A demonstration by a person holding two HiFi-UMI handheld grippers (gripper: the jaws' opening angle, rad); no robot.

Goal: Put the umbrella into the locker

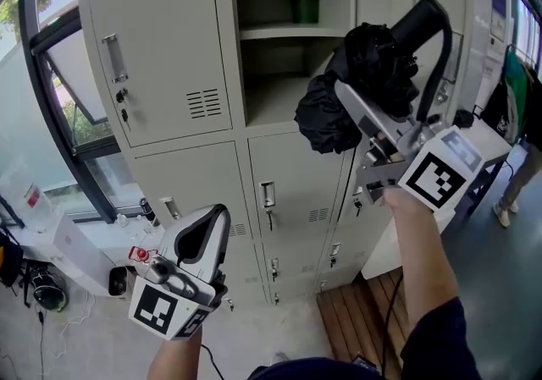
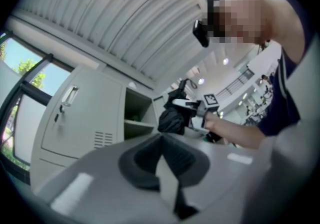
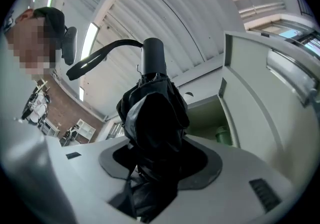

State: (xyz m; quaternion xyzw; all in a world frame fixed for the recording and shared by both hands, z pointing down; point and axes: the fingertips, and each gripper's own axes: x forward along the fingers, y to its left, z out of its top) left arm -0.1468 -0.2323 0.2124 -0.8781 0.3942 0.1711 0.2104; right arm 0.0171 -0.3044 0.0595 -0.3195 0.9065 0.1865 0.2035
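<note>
A folded black umbrella [image 1: 364, 86] with a thick handle and wrist strap [image 1: 436, 40] is held up in front of the open locker compartment [image 1: 284, 40]. My right gripper [image 1: 360, 116] is shut on the umbrella's bunched cloth [image 3: 152, 133], handle [image 3: 153, 58] pointing upward. The locker door [image 1: 157, 52] stands swung open to the left. My left gripper [image 1: 212, 226] hangs low at the left with its jaws shut and nothing between them [image 2: 162, 160]. The left gripper view also shows the umbrella [image 2: 172, 115] beside the open compartment [image 2: 137, 115].
A green cup [image 1: 305, 2] stands on the upper shelf inside the open compartment, also seen as a green cup [image 3: 225, 135]. Closed locker doors [image 1: 288, 201] with handles lie below. A wooden slat mat [image 1: 360, 315] lies on the floor. A window [image 1: 59, 90] is at the left.
</note>
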